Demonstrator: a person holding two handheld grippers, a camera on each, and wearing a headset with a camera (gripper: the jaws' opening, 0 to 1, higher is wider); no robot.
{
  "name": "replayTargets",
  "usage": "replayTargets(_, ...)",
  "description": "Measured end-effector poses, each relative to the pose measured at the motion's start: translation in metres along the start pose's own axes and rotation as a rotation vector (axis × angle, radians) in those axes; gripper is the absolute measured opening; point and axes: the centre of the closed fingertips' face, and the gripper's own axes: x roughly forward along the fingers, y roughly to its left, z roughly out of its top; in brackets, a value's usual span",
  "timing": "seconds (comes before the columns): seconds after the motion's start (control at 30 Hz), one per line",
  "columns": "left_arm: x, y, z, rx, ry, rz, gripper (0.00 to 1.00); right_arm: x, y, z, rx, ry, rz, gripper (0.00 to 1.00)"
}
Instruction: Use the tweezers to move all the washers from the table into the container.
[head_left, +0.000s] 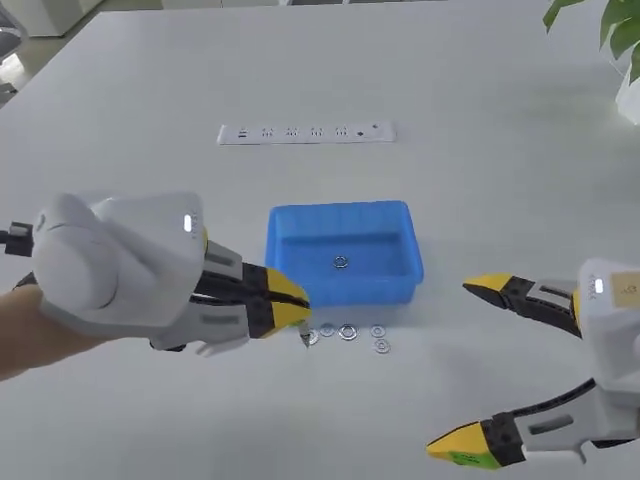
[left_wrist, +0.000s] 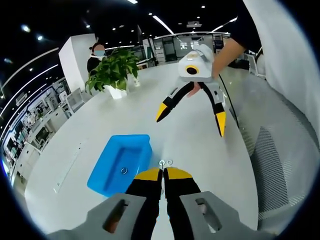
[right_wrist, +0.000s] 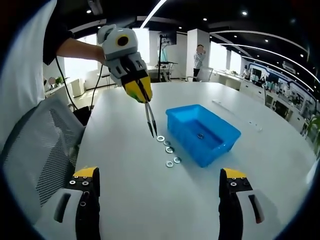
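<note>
The pick-up step is under way. The left gripper (head_left: 295, 305) is clenching the tweezers (right_wrist: 149, 117) between its closed jaws and is holding their tips just beside the end washer (right_wrist: 160, 138) of a short row on the table (head_left: 150, 100). Whether the tips are touching it, I cannot tell. 5 washers (right_wrist: 170, 149) are lying loose there, just in front of the blue container (head_left: 340, 212) on the person's side, and 1 washer (head_left: 340, 263) is already sitting inside it, so most of the job looks to be ahead. The tweezers' long axis is running steeply down from the jaws, close to upright in the right gripper view, with the points facing the tabletop and the wide end buried in the grip. The right gripper (head_left: 465, 365) is hanging off to the side, well apart from the washers, with its jaws spread wide and nothing between them. The next move probably calls for setting the 2 tips astride the end washer's rim, pinching without sliding it into its neighbours, then lifting and carrying it over the near wall.
</note>
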Motion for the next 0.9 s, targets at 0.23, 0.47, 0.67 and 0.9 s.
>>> replayTargets(0.23,0.005,0.002,-0.002,0.020,0.012,-0.003,0.05,-0.002,-0.001,-0.002,0.016,-0.001,-0.014,1.00)
replayTargets(0.47,0.009,0.004,-0.005,0.008,0.020,-0.017,0.05,-0.004,0.001,-0.007,0.016,0.007,-0.024,1.00)
replayTargets(0.67,0.010,0.004,-0.004,-0.007,0.016,-0.026,0.05,-0.004,0.001,-0.008,0.021,0.010,-0.023,1.00)
replayTargets(0.9,0.009,0.005,-0.005,-0.025,0.022,-0.045,0.05,0.007,0.004,0.002,0.000,0.000,0.003,1.00)
